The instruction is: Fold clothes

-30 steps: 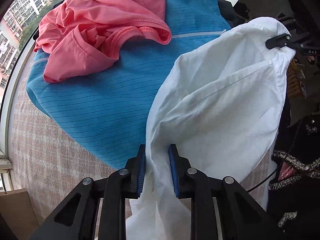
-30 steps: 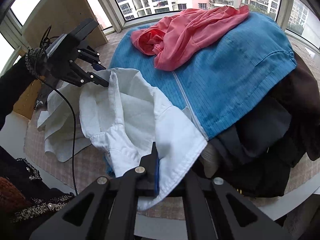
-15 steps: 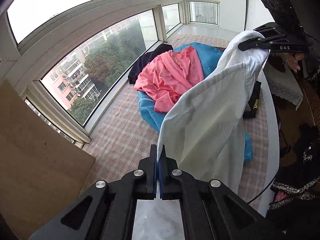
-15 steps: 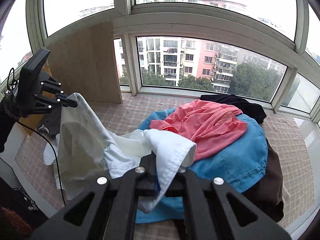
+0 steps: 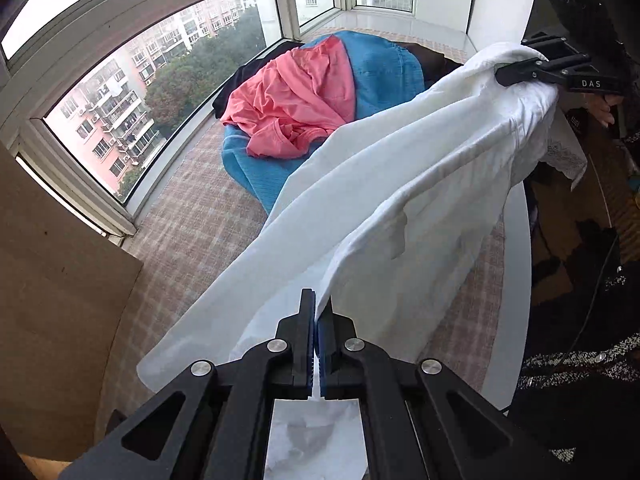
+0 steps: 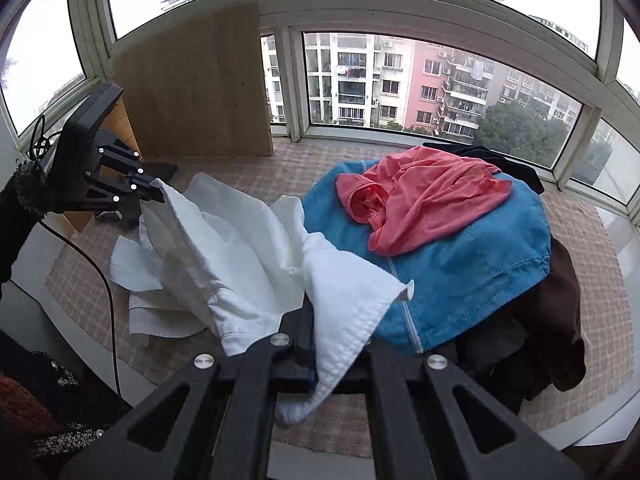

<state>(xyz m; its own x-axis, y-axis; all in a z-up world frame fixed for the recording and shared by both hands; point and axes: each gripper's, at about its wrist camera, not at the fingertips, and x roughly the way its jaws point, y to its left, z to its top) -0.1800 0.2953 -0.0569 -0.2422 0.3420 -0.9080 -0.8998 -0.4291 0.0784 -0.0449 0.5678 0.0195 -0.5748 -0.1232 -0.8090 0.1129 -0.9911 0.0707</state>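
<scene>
A white shirt (image 5: 420, 184) hangs stretched in the air between my two grippers. My left gripper (image 5: 318, 312) is shut on one edge of it. My right gripper (image 6: 316, 344) is shut on another edge, with cloth draped over its fingers. The shirt also shows in the right wrist view (image 6: 240, 256), its lower part trailing on the checked tablecloth (image 6: 256, 172). The right gripper shows in the left wrist view (image 5: 500, 77) at the upper right. The left gripper shows in the right wrist view (image 6: 160, 197) at the left.
A pile of clothes lies on the table: a pink shirt (image 6: 424, 196) on a blue garment (image 6: 472, 260), with dark garments (image 6: 560, 320) under them. A wooden board (image 6: 192, 84) leans against the window. A cable (image 6: 100, 280) hangs at the left.
Both grippers have lifted the white shirt off the pile and drawn apart, stretching it out. The left gripper, open around the cloth a second ago, has shut on it.
</scene>
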